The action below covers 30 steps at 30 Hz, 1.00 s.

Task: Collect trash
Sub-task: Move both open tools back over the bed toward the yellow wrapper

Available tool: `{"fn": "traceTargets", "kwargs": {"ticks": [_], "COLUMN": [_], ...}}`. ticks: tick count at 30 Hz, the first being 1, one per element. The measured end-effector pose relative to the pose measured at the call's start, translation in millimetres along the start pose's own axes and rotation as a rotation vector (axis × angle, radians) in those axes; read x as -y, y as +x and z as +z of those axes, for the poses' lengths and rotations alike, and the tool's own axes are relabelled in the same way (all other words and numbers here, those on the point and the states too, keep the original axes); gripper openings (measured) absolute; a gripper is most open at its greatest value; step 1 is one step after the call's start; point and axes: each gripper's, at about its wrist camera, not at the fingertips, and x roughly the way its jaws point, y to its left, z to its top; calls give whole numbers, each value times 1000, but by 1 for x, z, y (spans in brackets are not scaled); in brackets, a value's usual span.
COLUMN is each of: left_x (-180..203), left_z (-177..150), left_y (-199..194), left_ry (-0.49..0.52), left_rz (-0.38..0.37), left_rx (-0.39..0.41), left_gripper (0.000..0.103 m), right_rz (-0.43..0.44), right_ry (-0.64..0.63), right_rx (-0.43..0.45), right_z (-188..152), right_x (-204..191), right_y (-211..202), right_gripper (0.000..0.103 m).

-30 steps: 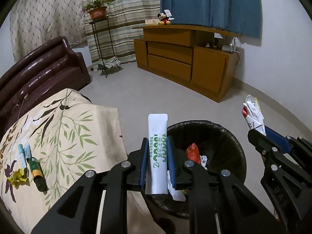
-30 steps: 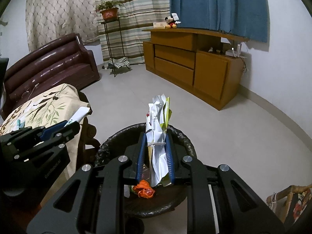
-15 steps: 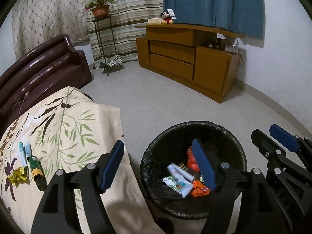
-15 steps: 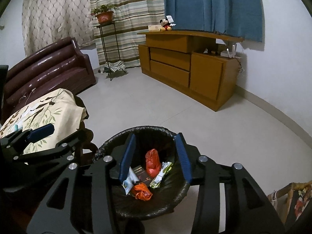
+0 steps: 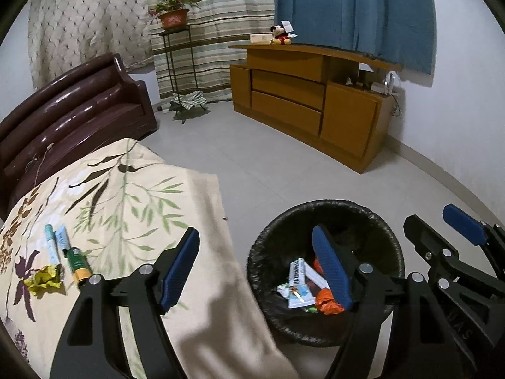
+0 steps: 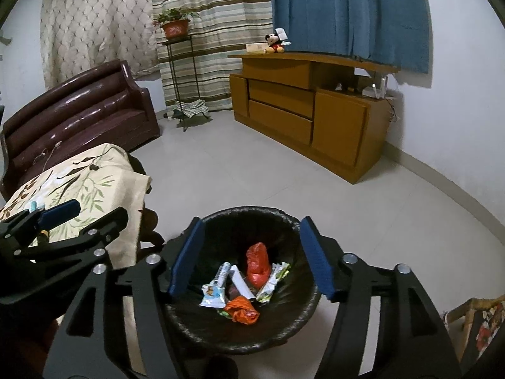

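Both grippers are empty over the bin (image 6: pixel 293 322) right now: the right gripper (image 6: pixel 251 260) sits low and centre in its own view with its jaws just swung apart and nothing between them, and the left gripper (image 5: pixel 255 268) has its jaws just spread wide too, bare blue pads (image 5: pixel 180 270) showing. Down in the black-lined bin lie a white tube (image 5: pixel 301 273), a red bag (image 6: pixel 258 263), an orange wrapper (image 6: pixel 241 312) and a green-edged packet (image 6: pixel 273 282), all below the rim. More trash waits at the lower left of the left view, on the leaf-print cloth (image 5: pixel 126 195): a crumpled yellow wrapper (image 5: pixel 44 281), two pale blue tubes (image 5: pixel 56 244) and a green-and-yellow tube (image 5: pixel 77 265), lying close together. The likely next job is the left gripper going back there. Best keep the jaws wide, come in over the cloth, and close on one item without snagging the fabric.
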Motion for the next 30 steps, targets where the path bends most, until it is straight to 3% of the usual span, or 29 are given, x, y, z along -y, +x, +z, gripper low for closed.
{"fn": "traceTargets", "kwargs": {"ticks": [10,30], "left_x": [-60,-215], "left_z": [-18,-70], "left_y": [-21,-48], "left_ry": [-54,-200], "left_rz": [76,320], "left_rx": [-12,-84], "left_gripper": [73,73], "right_rz": [94,302], "right_ry": [-66,-213], "right_rx": [-14,-64], "right_z": [3,-7], "right_x": [-54,-178], "right_y": [-6,-6], "right_gripper": [64,64]}}
